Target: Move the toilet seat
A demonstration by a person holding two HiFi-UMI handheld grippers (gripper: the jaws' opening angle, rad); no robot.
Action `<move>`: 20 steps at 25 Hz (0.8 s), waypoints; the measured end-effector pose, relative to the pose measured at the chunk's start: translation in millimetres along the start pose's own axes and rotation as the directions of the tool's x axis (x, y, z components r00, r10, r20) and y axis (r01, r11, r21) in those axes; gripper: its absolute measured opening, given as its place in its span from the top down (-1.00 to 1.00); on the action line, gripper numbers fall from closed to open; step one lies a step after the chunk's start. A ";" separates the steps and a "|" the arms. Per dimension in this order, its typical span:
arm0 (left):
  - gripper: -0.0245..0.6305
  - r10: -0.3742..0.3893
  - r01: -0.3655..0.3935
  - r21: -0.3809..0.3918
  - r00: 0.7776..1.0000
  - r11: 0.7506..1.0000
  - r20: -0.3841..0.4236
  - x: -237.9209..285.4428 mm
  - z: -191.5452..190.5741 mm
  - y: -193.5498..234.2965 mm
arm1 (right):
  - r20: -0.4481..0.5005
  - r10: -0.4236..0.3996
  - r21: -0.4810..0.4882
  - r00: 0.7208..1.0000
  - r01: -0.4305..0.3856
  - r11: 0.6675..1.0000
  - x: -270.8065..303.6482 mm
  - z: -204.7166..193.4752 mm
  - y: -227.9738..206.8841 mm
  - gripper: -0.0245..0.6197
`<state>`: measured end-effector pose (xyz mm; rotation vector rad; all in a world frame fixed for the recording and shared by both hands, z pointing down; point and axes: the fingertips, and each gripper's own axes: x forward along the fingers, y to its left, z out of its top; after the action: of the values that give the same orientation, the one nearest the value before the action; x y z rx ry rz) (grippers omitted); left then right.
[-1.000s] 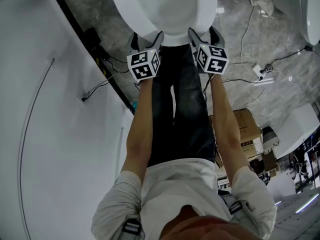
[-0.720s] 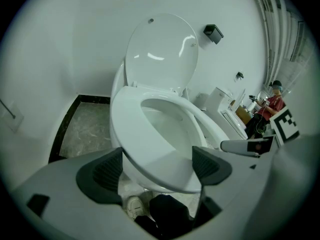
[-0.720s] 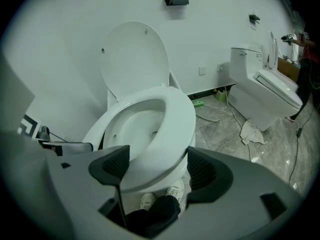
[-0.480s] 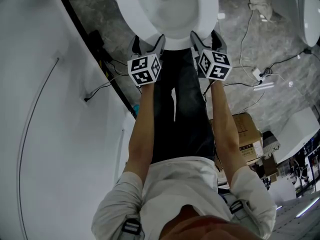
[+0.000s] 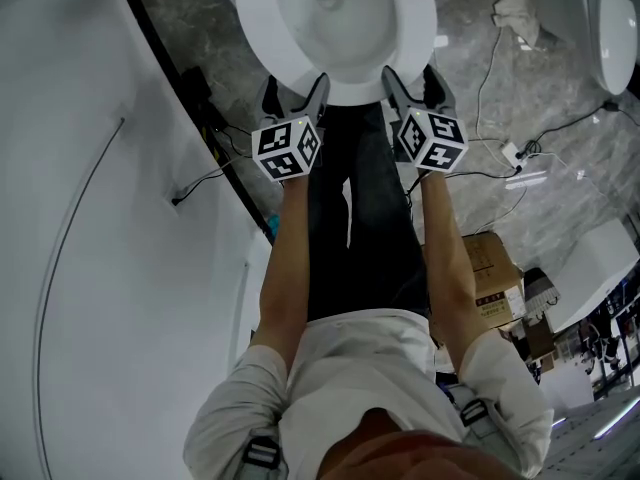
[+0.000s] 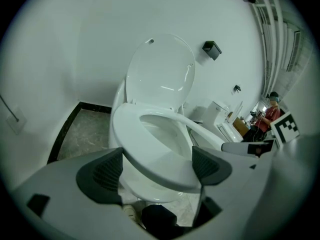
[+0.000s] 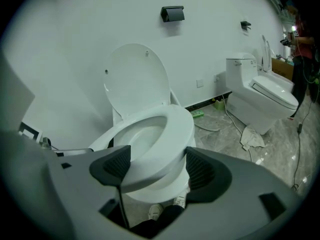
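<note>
Head view cuts the toilet off at 12 o'clock with the lid out of frame. The finger ends of the left gripper [image 5: 293,93] and right gripper [image 5: 412,83] tuck against the front rim of the toilet seat [image 5: 345,83], contact hard to make out. Seat is glossy white oval plastic, its front seemingly tilted a little off the bowl [image 7: 150,191], lid [image 6: 160,74] upright by the wall, floor [image 5: 480,88] grey veined marble with loose cables [image 5: 512,153] at 2 o'clock. Both forearms run straight out side by side, each claw spread wide, ribbed dark pads [image 6: 102,171] flanking the seat's front edge, not clamped.
</note>
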<state>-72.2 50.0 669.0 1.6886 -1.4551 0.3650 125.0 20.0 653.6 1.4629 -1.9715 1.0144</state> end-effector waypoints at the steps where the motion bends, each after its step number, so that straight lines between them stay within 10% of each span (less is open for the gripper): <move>1: -0.38 0.000 0.000 -0.002 1.000 1.000 0.006 -1.6 2.5 -1.1 | 0.005 0.000 0.003 1.000 0.000 1.000 -1.8 2.7 0.8 -0.21; 20: -0.39 -0.033 0.042 -0.069 0.991 0.997 0.131 -28.2 57.3 -13.7 | 0.110 0.003 0.056 0.994 -0.009 0.998 -28.3 60.1 20.5 -0.20</move>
<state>-84.8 25.3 609.8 1.7058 -1.5096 0.1833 117.4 -7.7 590.3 1.5754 -2.0398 1.0191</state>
